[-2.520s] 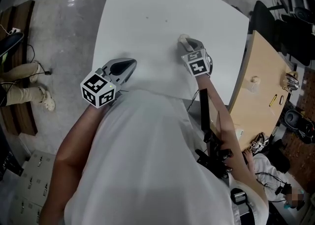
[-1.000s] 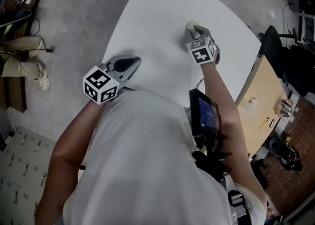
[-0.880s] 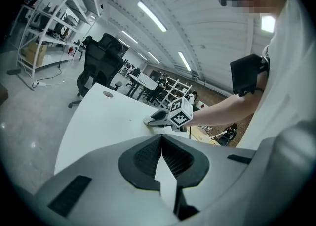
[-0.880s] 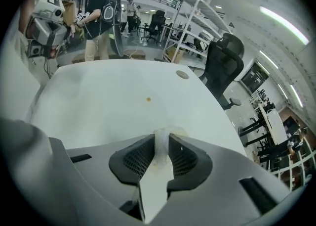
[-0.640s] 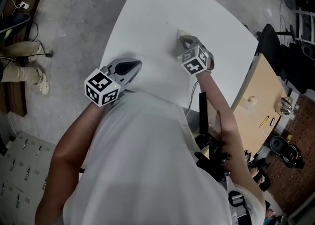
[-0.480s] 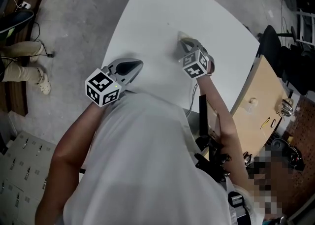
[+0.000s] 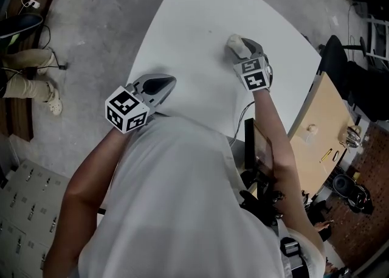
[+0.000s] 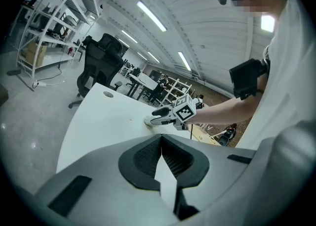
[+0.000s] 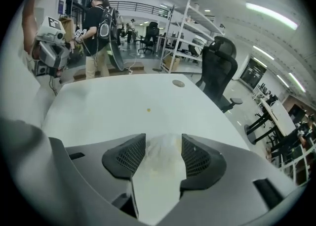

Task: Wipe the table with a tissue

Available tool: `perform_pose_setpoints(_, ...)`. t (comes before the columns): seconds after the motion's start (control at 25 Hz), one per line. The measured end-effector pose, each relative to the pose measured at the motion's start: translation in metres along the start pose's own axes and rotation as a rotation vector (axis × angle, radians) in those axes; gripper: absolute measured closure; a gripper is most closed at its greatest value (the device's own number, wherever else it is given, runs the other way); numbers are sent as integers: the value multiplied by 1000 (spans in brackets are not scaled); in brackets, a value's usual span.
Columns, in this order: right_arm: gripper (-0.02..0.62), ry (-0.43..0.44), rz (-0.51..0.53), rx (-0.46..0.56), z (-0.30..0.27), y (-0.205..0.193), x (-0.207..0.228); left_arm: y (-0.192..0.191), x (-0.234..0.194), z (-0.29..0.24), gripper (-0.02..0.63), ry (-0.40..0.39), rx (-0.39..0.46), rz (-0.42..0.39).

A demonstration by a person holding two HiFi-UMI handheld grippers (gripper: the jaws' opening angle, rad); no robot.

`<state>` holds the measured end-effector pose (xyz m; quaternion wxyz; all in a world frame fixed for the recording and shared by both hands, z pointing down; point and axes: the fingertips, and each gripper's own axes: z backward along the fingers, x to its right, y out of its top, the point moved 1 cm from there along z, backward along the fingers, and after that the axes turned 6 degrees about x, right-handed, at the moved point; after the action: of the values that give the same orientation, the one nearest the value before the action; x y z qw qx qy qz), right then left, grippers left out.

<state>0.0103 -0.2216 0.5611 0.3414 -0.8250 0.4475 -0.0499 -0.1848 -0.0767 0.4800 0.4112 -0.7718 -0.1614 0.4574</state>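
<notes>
Tissue (image 9: pixel 158 170) lies as a crumpled wad directly between the jaws of the right hand-held gripper (image 9: pixel 163 141), its length running along the jaws' own line and its far end just past their tips. These jaws have just been opening and now stand well apart. The wad touches both pads but does not look squeezed.

In the head view, the tissue (image 7: pixel 234 42) rests on the white table (image 7: pixel 182 39) at the tip of the right hand-held gripper (image 7: pixel 246 48). A small yellowish spot (image 9: pixel 148 110) sits ahead of the jaws, slightly left.

The left hand-held gripper (image 7: pixel 159 82) is well apart at the near edge, with its jaws together on nothing, so the right is the nearer.

Hard to tell: whether the wad's underside presses on the table. The person's torso hides the table's near edge.
</notes>
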Motion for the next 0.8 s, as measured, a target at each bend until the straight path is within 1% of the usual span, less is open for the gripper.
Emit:
perform_pose_setpoints(0.08, 390, 34, 33, -41, -9, -5, -5, 1, -1, 0, 600, 7, 5, 2)
perform_pose_setpoints(0.16, 391, 11, 52, -84, -17, -11, -3, 2, -2, 1, 600, 16, 7, 6)
perform_pose_setpoints(0.24, 397, -31, 14, -105, -21, -17, 6, 1, -4, 4, 600, 21, 8, 9)
perform_pose_setpoints(0.32, 401, -33, -14, -107, -25, -17, 7, 0, -7, 7, 600, 27, 7, 9)
perform_pose_setpoints(0.44, 453, -12, -16, -119, -26, -14, 1, -2, -10, 10, 600, 31, 9, 14)
perform_pose_setpoints(0.56, 465, 42, 5, -132, -20, -11, -17, -2, -8, 7, 600, 25, 11, 15)
perform_pose_setpoints(0.72, 468, 176, -8, -107, -8, -6, -60, 2, -6, 3, 600, 20, 17, 18)
perform_pose_setpoints(0.8, 468, 189, -28, -77, -8, 1, -64, 4, -8, 4, 600, 22, 21, 20)
